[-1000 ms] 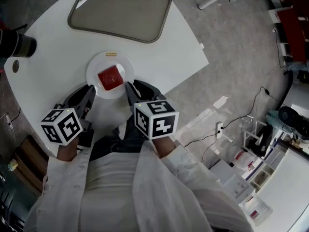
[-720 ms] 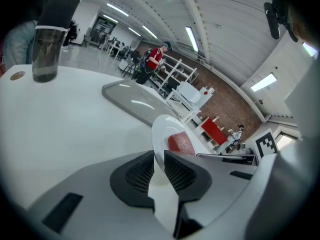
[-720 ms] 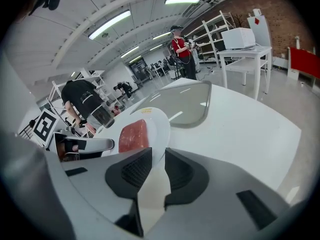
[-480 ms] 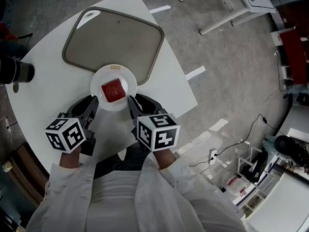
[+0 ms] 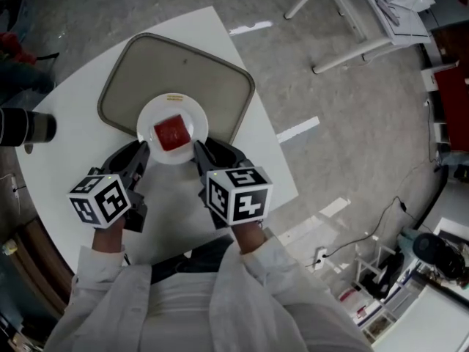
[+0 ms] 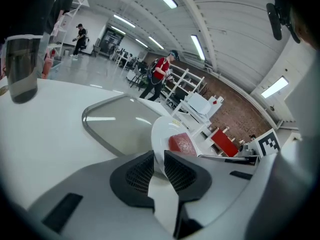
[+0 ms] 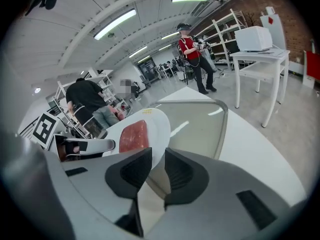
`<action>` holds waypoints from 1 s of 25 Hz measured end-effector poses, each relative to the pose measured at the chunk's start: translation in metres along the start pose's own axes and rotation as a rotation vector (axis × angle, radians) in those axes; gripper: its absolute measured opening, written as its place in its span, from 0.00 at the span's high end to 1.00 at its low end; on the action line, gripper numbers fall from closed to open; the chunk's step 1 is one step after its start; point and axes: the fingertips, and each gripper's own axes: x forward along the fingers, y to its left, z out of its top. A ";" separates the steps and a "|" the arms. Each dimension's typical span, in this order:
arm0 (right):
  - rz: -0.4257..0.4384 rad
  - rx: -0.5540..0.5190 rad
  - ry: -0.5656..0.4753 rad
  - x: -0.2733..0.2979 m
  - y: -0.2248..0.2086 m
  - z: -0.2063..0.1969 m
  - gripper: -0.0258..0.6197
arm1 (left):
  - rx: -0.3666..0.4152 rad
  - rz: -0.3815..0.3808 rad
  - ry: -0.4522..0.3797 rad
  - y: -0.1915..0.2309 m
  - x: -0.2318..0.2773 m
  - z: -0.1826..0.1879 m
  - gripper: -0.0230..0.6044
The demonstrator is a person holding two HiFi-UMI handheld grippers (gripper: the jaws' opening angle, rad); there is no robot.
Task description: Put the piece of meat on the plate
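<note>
A red piece of meat [image 5: 173,133] lies on a small white plate [image 5: 192,117], which overlaps the near edge of a grey tray [image 5: 183,64] on the white table. My left gripper [image 5: 141,151] is shut on the plate's left rim, and my right gripper [image 5: 198,149] is shut on its right rim. In the left gripper view the plate [image 6: 162,129] runs between the jaws of the left gripper [image 6: 159,165], with the meat [image 6: 182,144] beyond. In the right gripper view the right gripper [image 7: 159,165] pinches the plate [image 7: 157,121] beside the meat [image 7: 134,135].
A dark cylindrical cup [image 5: 26,127] stands at the table's left edge, also in the left gripper view as the cup [image 6: 22,64]. The table's right edge [image 5: 272,160] drops to the floor. White furniture legs [image 5: 359,20] stand at the upper right. People stand far off.
Both grippers have carried the plate with the meat away from me, from the bare table onto the tray's near edge.
</note>
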 end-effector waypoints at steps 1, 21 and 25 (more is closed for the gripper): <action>0.003 -0.003 0.002 0.006 -0.001 0.006 0.82 | -0.004 0.007 -0.009 0.003 0.005 0.007 0.86; -0.047 -0.029 0.158 0.079 -0.026 0.042 0.82 | 0.089 0.172 0.025 0.046 0.063 0.031 0.84; -0.042 -0.035 0.173 0.080 -0.024 0.042 0.82 | 0.096 0.187 0.024 0.048 0.063 0.032 0.84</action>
